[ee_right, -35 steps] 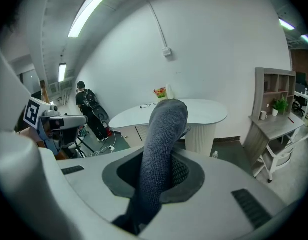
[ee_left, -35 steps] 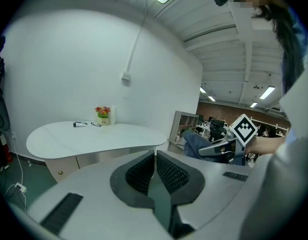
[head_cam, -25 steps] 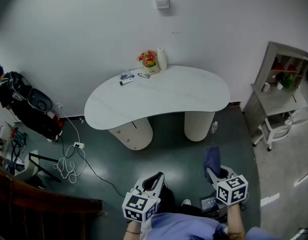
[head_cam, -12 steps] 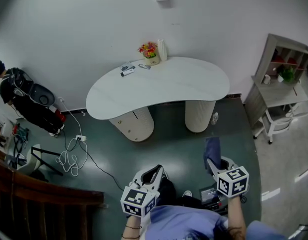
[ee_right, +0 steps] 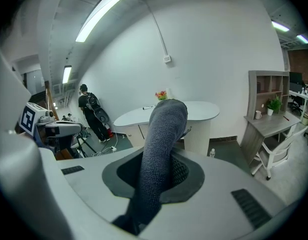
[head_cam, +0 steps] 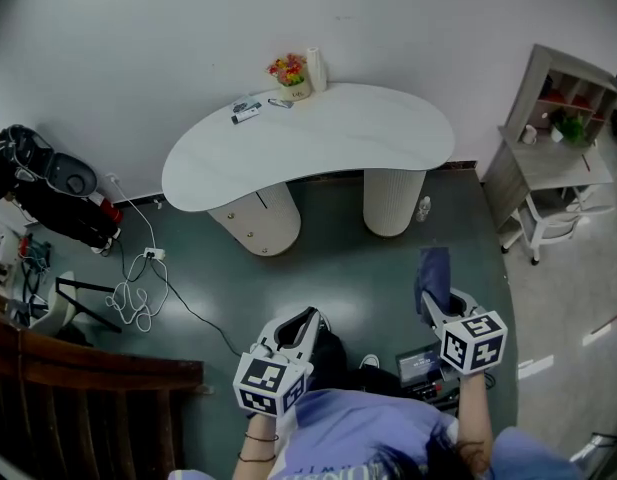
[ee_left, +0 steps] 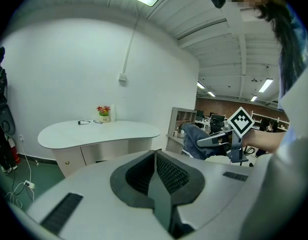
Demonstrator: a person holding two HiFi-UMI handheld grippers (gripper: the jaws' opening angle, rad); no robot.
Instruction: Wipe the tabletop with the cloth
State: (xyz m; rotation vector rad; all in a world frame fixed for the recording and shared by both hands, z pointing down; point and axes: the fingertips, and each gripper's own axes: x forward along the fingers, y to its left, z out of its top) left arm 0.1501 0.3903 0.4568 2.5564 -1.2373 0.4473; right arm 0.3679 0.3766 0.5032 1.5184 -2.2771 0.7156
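A white kidney-shaped table (head_cam: pixel 318 138) stands against the far wall, well ahead of both grippers. My right gripper (head_cam: pixel 440 306) is shut on a grey-blue cloth (head_cam: pixel 432 273) that sticks up out of its jaws; in the right gripper view the cloth (ee_right: pixel 161 149) rises in front of the table (ee_right: pixel 193 113). My left gripper (head_cam: pixel 298 328) is shut with nothing in it, its jaws pressed together. In the left gripper view the table (ee_left: pixel 101 132) is ahead at left and the cloth (ee_left: pixel 193 140) shows at the right.
On the table's far left end are a flower pot (head_cam: pixel 290 76), a white roll (head_cam: pixel 313 68) and small items (head_cam: pixel 246 111). A shelf unit (head_cam: pixel 548 138) with a chair stands at right. Cables (head_cam: pixel 138 288) and black bags (head_cam: pixel 48 193) lie at left. A wooden railing (head_cam: pixel 78 388) runs near left.
The view has shifted a little closer to the table. Both grippers stay low in front of me, the right one still holding the cloth.
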